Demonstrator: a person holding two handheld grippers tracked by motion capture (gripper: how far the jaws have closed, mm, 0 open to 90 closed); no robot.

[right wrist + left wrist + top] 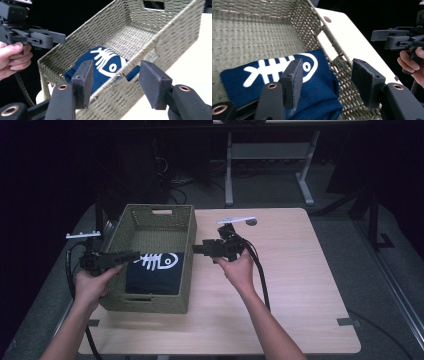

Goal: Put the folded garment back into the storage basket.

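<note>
Folded navy cloth with a white fish-skeleton print lies flat inside the woven basket, at its near end, against the near wall. The basket stands on the left part of the bench.

Left tool: held level over the basket's left rim, tips above the cloth's left edge. Jaws apart, nothing between the pads; not touching the cloth.

Right tool: held level just outside the basket's right wall, pointing left toward it. Jaws apart, empty, clear of the wall.

Both tools face each other across the basket.
</note>
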